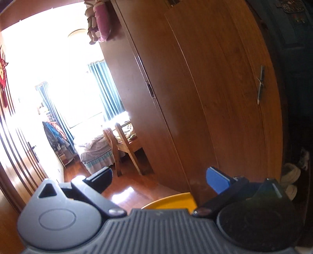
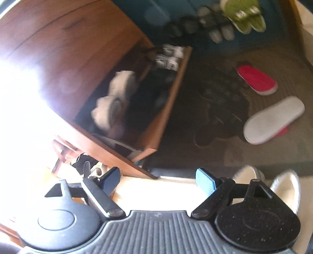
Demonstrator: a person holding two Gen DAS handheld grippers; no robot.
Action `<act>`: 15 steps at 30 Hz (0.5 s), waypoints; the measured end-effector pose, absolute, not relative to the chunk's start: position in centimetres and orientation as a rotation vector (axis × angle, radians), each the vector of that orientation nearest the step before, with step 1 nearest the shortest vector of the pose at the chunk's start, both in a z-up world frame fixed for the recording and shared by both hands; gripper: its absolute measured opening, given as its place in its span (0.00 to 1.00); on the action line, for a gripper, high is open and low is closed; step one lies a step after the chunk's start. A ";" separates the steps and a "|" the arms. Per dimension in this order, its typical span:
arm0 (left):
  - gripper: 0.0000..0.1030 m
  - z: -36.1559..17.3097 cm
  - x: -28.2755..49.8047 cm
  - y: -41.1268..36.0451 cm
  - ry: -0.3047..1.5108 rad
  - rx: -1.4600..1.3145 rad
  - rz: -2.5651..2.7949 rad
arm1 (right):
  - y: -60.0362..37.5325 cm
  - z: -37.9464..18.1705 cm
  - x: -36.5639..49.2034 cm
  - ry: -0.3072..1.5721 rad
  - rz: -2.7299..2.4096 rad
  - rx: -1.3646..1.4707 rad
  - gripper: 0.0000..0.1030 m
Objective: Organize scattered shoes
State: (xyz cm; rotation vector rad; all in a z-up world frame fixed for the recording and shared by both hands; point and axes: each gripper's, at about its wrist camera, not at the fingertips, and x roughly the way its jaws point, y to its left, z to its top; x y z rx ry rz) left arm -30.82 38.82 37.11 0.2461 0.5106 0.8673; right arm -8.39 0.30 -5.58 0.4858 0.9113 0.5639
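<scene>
In the left wrist view, the left gripper [image 1: 159, 178] points at a tall wooden door [image 1: 205, 88], its jaws released with nothing between them; a yellow rounded object [image 1: 172, 200] lies just below the jaws, and a pale pair of shoes [image 1: 290, 175] sits low at the door's right edge, in shadow. To the door's left a bright bedroom opens, with a bed [image 1: 93, 150] and a wooden chair [image 1: 121, 144] under teal curtains [image 1: 106, 88]. In the right wrist view, the right gripper [image 2: 157, 180] hangs with its jaws apart and empty above a pale floor, facing a wooden shoe cabinet [image 2: 109, 97] whose open compartment holds blurred white and dark shoes. Right of the cabinet, on a dark mat [image 2: 225, 109], a red slipper [image 2: 256, 80] lies sole side down and its mate, a slipper turned over to show a grey sole [image 2: 273, 121], rests nearer the gripper, the two apart. Beyond the cabinet's far corner stand grey shoes [image 2: 213, 25] and a green pair [image 2: 244, 15]. White shoes [image 2: 273, 185] show just behind the right jaw.
</scene>
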 end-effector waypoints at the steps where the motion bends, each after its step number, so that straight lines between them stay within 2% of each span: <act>1: 1.00 36.7 -31.0 38.7 0.520 0.252 0.856 | 0.6 -5.2 -8.6 0.905 0.567 0.477 0.83; 5: 1.00 33.9 -32.5 37.6 0.576 0.295 0.839 | 1.2 -4.3 -9.1 0.888 0.576 0.475 0.83; 8: 1.00 33.9 -35.1 36.8 0.590 0.317 0.844 | 2.1 -3.2 -9.4 0.817 0.599 0.458 0.85; 15: 1.00 38.4 -41.1 36.4 0.610 0.402 0.945 | 4.9 0.8 -8.1 0.685 0.701 0.402 0.87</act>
